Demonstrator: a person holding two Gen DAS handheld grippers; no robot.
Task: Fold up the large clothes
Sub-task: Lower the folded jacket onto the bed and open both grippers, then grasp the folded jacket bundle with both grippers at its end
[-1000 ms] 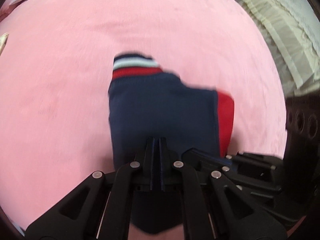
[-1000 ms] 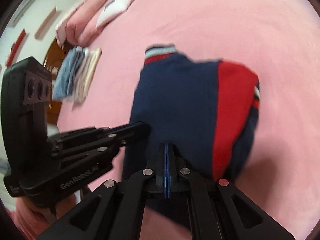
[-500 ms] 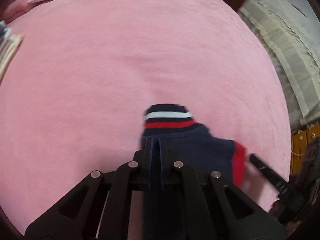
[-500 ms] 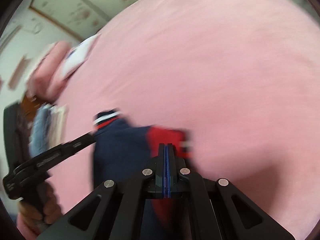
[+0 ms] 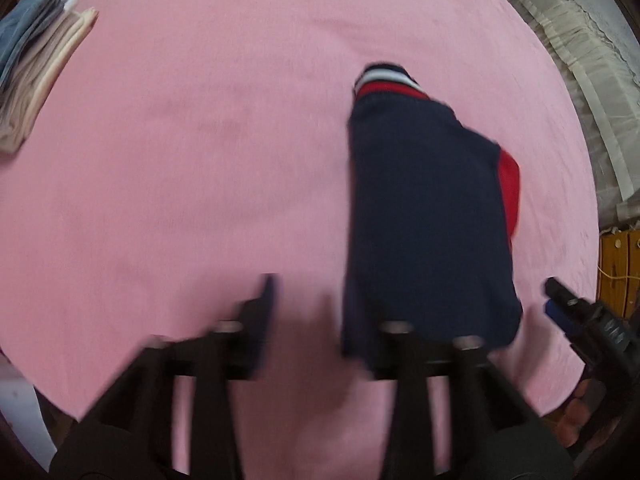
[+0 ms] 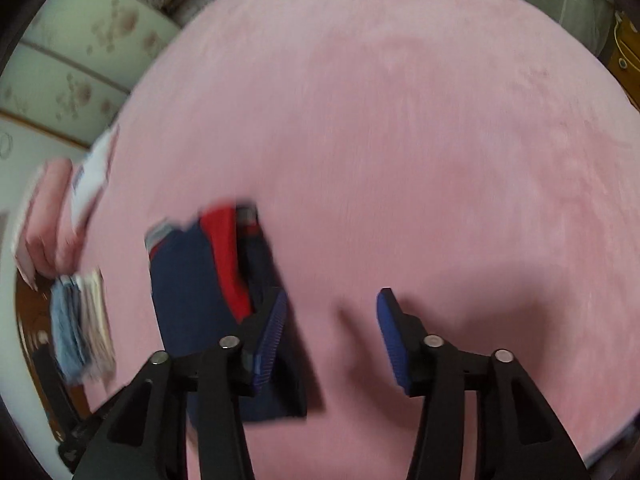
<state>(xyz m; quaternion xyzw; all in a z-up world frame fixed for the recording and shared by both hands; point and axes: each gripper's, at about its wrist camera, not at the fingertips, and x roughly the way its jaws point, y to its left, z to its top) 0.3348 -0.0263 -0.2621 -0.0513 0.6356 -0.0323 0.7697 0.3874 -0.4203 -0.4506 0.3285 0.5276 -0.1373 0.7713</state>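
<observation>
A folded navy garment (image 5: pixel 428 216) with a red panel and a red-and-white striped cuff lies flat on the pink bed cover (image 5: pixel 200 140). My left gripper (image 5: pixel 324 320) is open and empty, just left of the garment's near edge. In the right wrist view the same garment (image 6: pixel 208 296) lies to the left, and my right gripper (image 6: pixel 332 332) is open and empty beside its right edge. The right gripper's tip also shows in the left wrist view (image 5: pixel 568 312), right of the garment.
A stack of folded blue and cream clothes (image 5: pixel 32 68) sits at the far left of the bed, also seen in the right wrist view (image 6: pixel 80 328). Pink pillows (image 6: pixel 48 216) lie beyond it. A lace-covered piece of furniture (image 5: pixel 580 48) stands past the bed's right edge.
Both grippers were shut on the navy garment and have opened and let it go. The garment now lies folded on the bed, and both grippers have drawn back from it.
</observation>
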